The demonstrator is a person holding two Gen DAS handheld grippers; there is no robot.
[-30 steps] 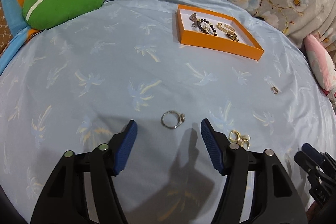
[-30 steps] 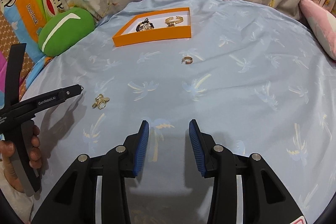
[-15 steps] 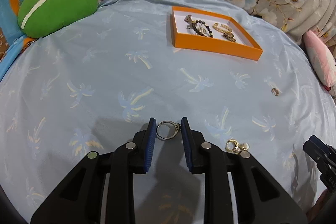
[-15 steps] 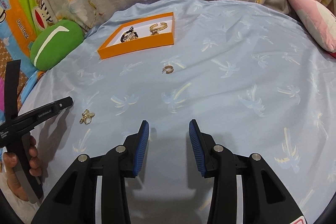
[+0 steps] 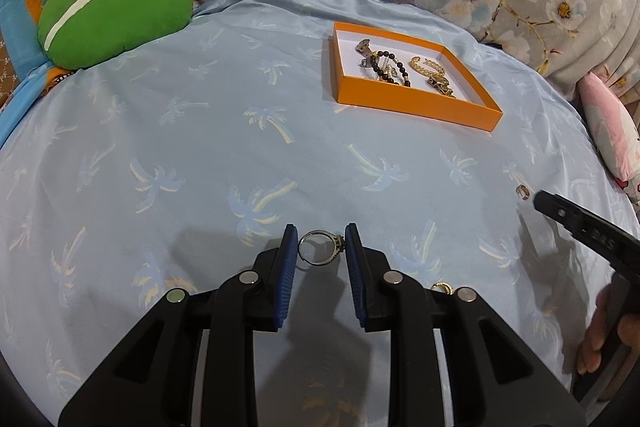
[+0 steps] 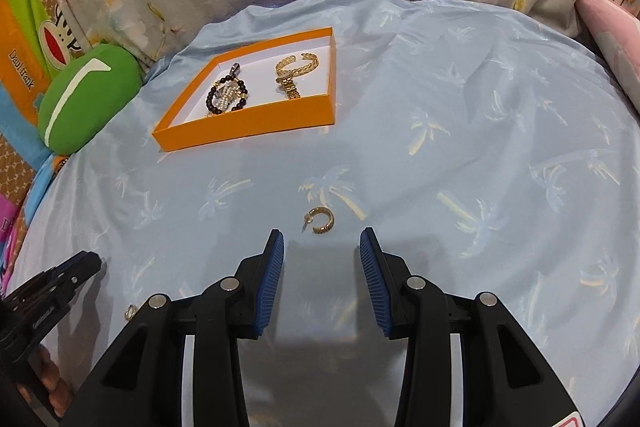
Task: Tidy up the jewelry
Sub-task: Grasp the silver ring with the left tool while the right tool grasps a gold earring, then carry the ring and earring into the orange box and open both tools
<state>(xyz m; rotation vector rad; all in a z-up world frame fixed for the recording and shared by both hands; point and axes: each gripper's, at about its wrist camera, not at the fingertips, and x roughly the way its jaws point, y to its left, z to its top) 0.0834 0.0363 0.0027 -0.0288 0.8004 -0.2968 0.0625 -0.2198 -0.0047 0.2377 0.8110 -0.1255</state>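
The left gripper (image 5: 321, 251) has closed from wide open to a narrow gap, its pads now pinching the silver ring (image 5: 321, 248) at their tips, so the ring looks secured for carrying to the orange box (image 5: 416, 101) far ahead and slightly right on the bed. The right gripper (image 6: 321, 259), half open and empty, has moved up to the gold hoop earring (image 6: 320, 221) just ahead of its tips, likely the next pickup.
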